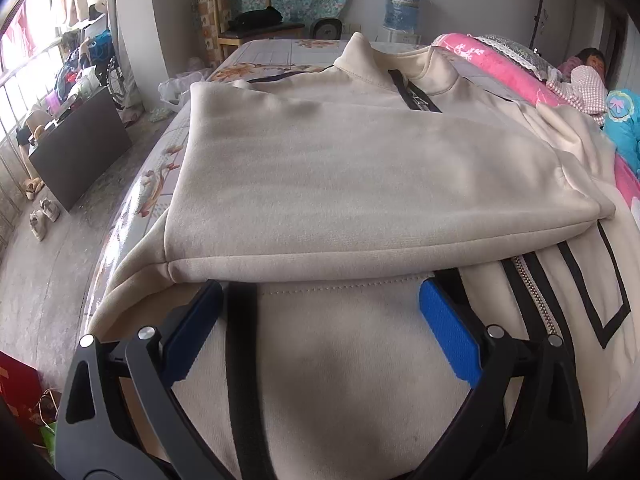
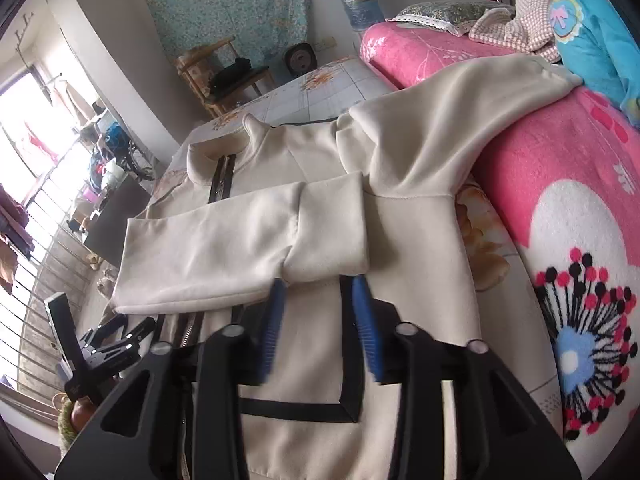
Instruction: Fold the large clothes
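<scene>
Cream jacket (image 1: 360,168) flat on bed (image 1: 276,50), one sleeve (image 2: 240,236) folded across chest; my left gripper (image 1: 320,320) wide, empty; right gripper (image 2: 318,312) half-open, empty; next grab far sleeve (image 2: 460,112) at cuff, lay it straight across.

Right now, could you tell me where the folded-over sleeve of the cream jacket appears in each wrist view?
Left wrist view: the folded sleeve fills the middle of the picture, lying across the jacket just beyond the left gripper.
Right wrist view: it lies left of centre, its cuff end just beyond the right gripper.
Shared landmark: the blue water bottle against the far wall.
</scene>
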Action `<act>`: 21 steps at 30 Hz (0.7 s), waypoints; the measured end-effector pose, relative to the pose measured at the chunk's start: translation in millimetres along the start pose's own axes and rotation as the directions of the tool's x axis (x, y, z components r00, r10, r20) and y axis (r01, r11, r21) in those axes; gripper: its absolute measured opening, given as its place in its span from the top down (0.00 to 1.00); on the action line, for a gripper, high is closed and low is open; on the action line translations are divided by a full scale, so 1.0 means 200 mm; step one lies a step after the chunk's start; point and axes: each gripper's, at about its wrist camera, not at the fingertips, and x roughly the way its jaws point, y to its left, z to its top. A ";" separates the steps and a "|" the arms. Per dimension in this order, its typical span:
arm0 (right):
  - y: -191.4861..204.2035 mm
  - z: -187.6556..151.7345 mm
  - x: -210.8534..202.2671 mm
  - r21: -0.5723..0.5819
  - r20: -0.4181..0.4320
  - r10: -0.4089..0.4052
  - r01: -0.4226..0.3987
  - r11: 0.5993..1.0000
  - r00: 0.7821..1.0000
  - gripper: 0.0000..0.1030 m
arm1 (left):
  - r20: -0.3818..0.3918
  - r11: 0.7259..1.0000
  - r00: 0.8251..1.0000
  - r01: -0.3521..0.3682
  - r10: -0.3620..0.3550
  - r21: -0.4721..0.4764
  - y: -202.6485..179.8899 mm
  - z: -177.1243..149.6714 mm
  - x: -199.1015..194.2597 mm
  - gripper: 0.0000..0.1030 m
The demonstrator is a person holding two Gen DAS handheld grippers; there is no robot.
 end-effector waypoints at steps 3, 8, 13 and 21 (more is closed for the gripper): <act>0.06 -0.02 0.06 -0.066 -0.022 -0.053 0.051 0.997 0.998 0.44 | -0.007 1.000 1.000 -0.002 0.002 0.001 0.00 0.00 0.00 0.08; 0.14 -0.06 0.24 -0.203 -0.096 -0.168 0.146 0.968 0.981 0.31 | -0.008 1.000 1.000 -0.005 0.005 0.002 0.00 0.01 0.00 0.07; 0.17 -0.12 0.33 -0.272 -0.125 -0.219 0.179 0.945 0.968 0.12 | -0.010 1.000 1.000 0.000 0.001 0.008 0.00 0.00 0.00 0.07; 0.18 -0.17 0.32 -0.313 -0.110 -0.214 0.171 0.934 0.971 0.06 | -0.012 1.000 1.000 0.005 -0.005 0.015 0.01 0.00 0.00 0.07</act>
